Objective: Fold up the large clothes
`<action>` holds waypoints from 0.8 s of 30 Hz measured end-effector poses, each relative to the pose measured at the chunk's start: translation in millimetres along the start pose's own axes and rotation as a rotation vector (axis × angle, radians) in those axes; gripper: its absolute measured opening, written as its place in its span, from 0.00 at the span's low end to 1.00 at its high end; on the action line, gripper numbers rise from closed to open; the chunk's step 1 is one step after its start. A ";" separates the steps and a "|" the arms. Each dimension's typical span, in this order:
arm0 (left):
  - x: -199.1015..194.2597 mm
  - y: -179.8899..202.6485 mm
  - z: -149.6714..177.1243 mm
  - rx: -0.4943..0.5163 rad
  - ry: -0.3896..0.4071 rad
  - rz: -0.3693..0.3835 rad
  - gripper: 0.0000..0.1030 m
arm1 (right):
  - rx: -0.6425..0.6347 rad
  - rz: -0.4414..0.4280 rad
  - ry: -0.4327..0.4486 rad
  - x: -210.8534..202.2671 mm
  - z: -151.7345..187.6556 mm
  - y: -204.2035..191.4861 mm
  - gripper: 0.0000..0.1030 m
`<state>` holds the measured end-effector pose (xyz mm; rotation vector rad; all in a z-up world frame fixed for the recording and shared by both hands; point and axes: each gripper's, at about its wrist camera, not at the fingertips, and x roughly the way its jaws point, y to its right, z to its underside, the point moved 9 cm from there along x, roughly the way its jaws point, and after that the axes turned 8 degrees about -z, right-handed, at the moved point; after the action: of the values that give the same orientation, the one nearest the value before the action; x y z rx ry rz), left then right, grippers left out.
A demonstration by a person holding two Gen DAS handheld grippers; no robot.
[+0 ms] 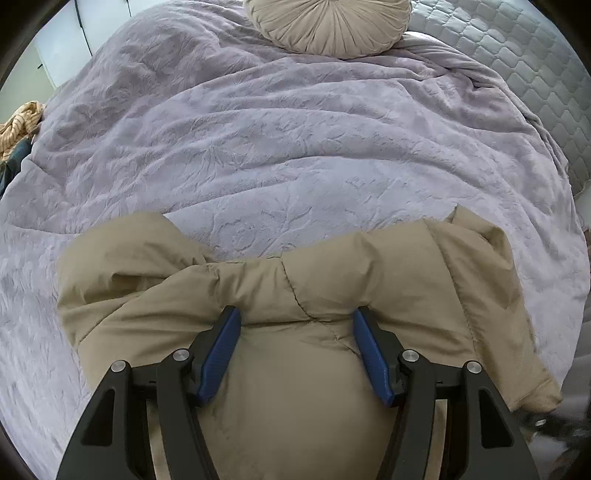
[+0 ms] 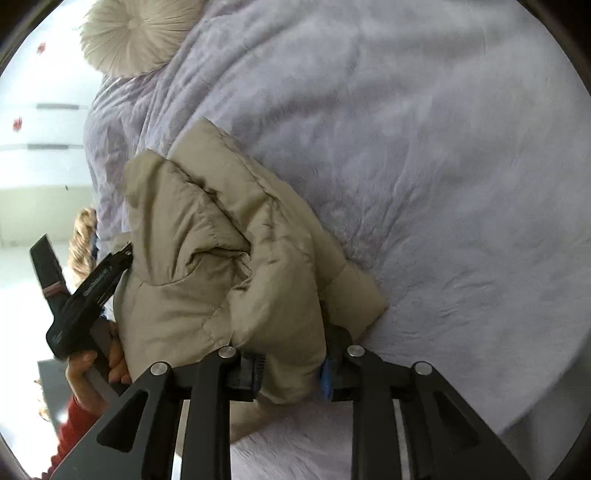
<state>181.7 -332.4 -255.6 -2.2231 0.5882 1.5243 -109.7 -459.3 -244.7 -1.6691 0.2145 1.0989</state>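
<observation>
A beige padded jacket [image 1: 388, 280] lies bunched on a lilac blanket [image 1: 258, 147] at the near edge of the bed. My left gripper [image 1: 296, 312] points down into it. Its blue pads [image 1: 221, 354] stand fairly wide apart, with a thick puffy fold filling the gap and pressing on both. In the right wrist view the jacket [image 2: 207, 229] is a crumpled heap. My right gripper [image 2: 290, 354] is shut on a bunched fold that hides its fingertips. A blue pad [image 2: 325, 376] shows at the fold's right side. A hand [image 2: 110, 365] in a red sleeve holds the left tool's black body [image 2: 85, 295] at the jacket's left.
A round pleated cream cushion [image 1: 328, 22] sits at the far end of the bed. Grey quilted mattress [image 1: 535, 92] shows at the right. A striped garment [image 1: 18, 125] lies off the bed's left edge. Lilac blanket [image 2: 443, 184] spreads beyond the jacket.
</observation>
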 end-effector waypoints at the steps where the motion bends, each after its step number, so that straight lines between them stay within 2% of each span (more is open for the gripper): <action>1: 0.6 -1.1 0.3 -0.003 -0.002 0.000 0.64 | -0.023 0.013 0.011 -8.4 -3.7 -4.1 0.25; 6: -0.6 -1.7 0.2 -0.014 -0.012 -0.007 0.64 | -0.111 0.094 0.123 -50.2 -32.5 -24.3 0.25; 9: -2.3 -2.6 0.7 -0.021 -0.014 -0.013 0.64 | -0.244 0.081 0.134 -55.2 -41.7 -54.9 0.25; 13: -3.5 -3.7 1.4 -0.025 -0.024 -0.023 0.64 | -0.417 0.087 0.018 -19.7 -35.7 -92.0 0.25; 15: -4.5 -4.9 1.1 -0.030 -0.033 -0.033 0.64 | -0.446 0.112 -0.040 0.2 -31.8 -94.2 0.25; 17: -6.2 -6.5 1.5 -0.042 -0.043 -0.043 0.64 | -0.442 0.153 -0.082 14.2 -31.7 -86.1 0.25; 21: -12.7 -9.2 3.2 -0.039 -0.052 -0.064 0.64 | -0.410 0.153 -0.133 26.3 -31.7 -74.8 0.25; 24: -17.0 -10.9 5.2 -0.036 -0.060 -0.069 0.64 | -0.392 0.149 -0.167 30.6 -28.3 -64.5 0.29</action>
<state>178.0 -318.4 -240.6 -2.1921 0.4650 1.5726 -37.0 -445.3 -224.4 -1.9150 0.0145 1.4571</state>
